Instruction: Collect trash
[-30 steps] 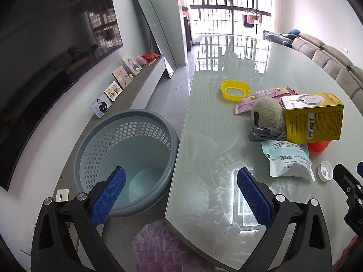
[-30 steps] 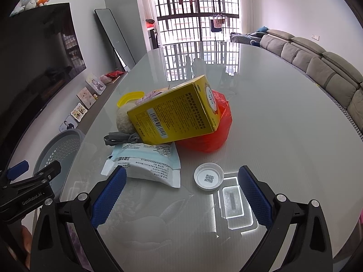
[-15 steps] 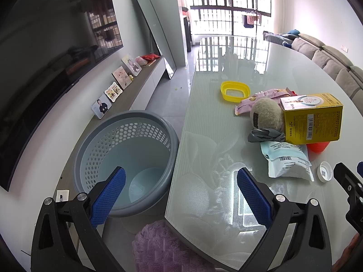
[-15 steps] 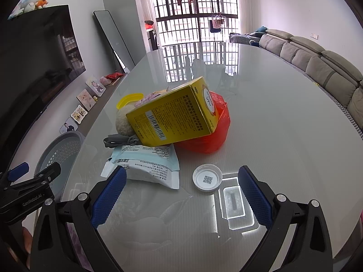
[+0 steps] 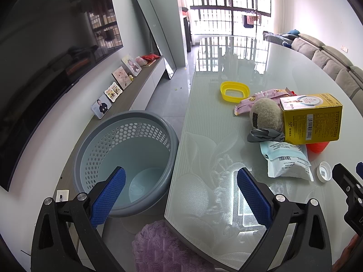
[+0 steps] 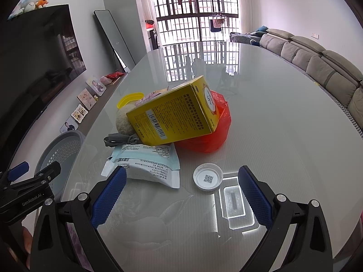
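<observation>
Right gripper [image 6: 181, 191] nearer white cap [image 6: 207, 176], both grippers wide, grey basket [image 5: 127, 165] holds nothing.

Right gripper [image 6: 181, 195] is spread wide over the glass table [image 6: 272, 113], nothing between the blue pads [image 6: 109, 195]. A white cap [image 6: 208, 176] lies open side up just ahead of it, QR code inside, touching neither pad. At about 10 o'clock from the cap there's a pale blue packet [image 6: 145, 163] lying flat, its near corner just beside the left pad. Behind that, a yellow box [image 6: 174, 115] sits tilted on a red plastic bag [image 6: 211, 133], with a grey strap [image 6: 120, 139] and a beige fuzzy ball [image 6: 122, 120] at its 9 o'clock. A yellow lid [image 6: 129, 97] peeks out behind. At 9 o'clock the left gripper [image 6: 27, 181] pokes in, grey basket [image 6: 61, 149] beyond it on the floor.
</observation>
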Motion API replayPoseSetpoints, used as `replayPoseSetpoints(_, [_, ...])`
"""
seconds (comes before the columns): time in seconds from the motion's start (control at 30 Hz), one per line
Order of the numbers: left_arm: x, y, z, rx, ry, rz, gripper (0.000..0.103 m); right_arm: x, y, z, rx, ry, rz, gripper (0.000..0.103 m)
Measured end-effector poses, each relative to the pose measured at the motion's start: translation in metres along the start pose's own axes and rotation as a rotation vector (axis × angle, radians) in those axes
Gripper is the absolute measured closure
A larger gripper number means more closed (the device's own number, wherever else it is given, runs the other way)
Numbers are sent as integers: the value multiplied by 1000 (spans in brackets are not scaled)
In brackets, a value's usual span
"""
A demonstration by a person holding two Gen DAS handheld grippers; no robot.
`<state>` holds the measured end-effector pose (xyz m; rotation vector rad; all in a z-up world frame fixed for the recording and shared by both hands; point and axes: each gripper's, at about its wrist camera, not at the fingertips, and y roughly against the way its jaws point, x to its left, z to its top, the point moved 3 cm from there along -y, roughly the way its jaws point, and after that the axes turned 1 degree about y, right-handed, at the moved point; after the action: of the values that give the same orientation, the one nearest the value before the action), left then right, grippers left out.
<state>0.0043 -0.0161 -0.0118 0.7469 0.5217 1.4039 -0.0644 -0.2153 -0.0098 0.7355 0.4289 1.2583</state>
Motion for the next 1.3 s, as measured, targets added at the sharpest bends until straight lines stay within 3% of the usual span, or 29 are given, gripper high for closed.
replayPoseSetpoints(0.83, [-3, 3, 1, 0, -3, -1, 6, -1, -1, -1, 0, -3, 1, 9])
replayPoseSetpoints(1.3, [-25, -10, -11, 38, -9, -35, 6, -40, -29, -29, 113, -2, -32, 9])
